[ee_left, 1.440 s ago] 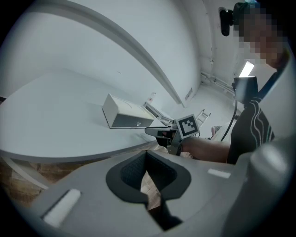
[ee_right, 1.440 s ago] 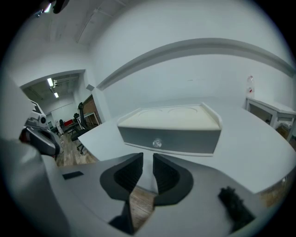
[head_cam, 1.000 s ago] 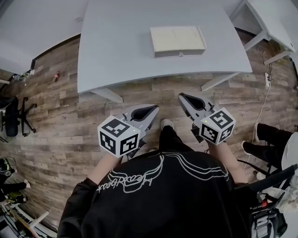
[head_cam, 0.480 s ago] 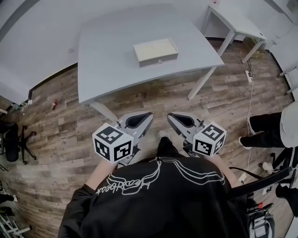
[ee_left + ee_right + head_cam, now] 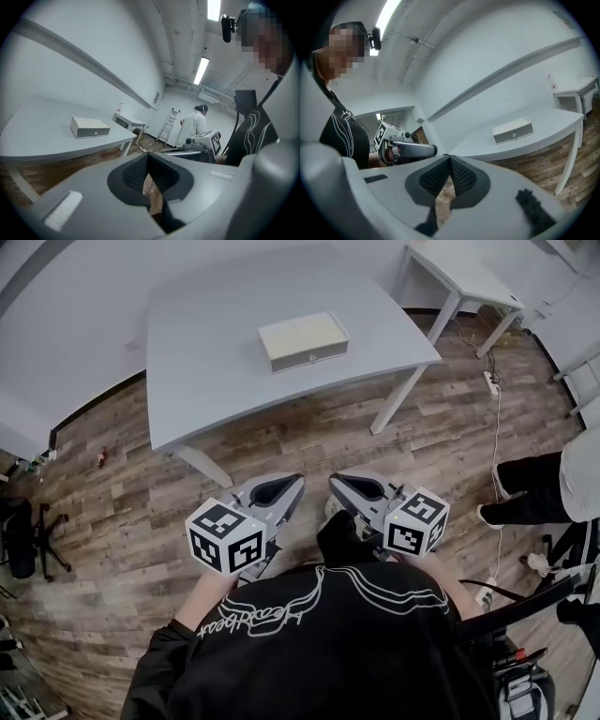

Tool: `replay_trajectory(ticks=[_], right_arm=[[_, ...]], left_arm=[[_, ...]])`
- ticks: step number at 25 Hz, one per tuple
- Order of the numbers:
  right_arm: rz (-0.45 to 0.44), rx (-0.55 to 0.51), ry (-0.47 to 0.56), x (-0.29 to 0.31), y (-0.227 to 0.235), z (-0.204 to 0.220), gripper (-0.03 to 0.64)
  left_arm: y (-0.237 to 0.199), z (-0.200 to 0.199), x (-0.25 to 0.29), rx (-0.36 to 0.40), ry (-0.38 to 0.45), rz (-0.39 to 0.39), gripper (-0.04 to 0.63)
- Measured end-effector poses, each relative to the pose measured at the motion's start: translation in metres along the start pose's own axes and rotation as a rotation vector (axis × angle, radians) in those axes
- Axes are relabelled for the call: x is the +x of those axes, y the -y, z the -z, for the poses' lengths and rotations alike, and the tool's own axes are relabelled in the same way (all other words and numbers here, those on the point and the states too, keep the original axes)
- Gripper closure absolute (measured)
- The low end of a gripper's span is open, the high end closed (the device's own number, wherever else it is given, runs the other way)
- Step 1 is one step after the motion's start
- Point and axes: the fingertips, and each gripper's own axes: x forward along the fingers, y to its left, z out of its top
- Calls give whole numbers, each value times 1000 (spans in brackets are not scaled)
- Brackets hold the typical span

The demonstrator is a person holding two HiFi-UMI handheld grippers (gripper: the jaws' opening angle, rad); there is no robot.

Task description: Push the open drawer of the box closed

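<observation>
The left claw and right claw hang pinched shut and empty near the person's body, well apart from the box far off on the tabletop, probably because no reach toward its drawer is under way.

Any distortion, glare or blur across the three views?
Head view: fisheye bows the table edges; even light, box sharp. Left gripper view: dark round vignette, ceiling light blown out. Right gripper view: same vignette, ceiling light glares top left, box clear.
</observation>
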Motion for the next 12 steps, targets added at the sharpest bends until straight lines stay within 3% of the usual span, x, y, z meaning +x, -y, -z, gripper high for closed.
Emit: replay_trajectory(ticks=[12], right_arm=[[-11,-7,-29,3,5,3,607]], left_arm=[[-10,4,6,-15,4,3,588]])
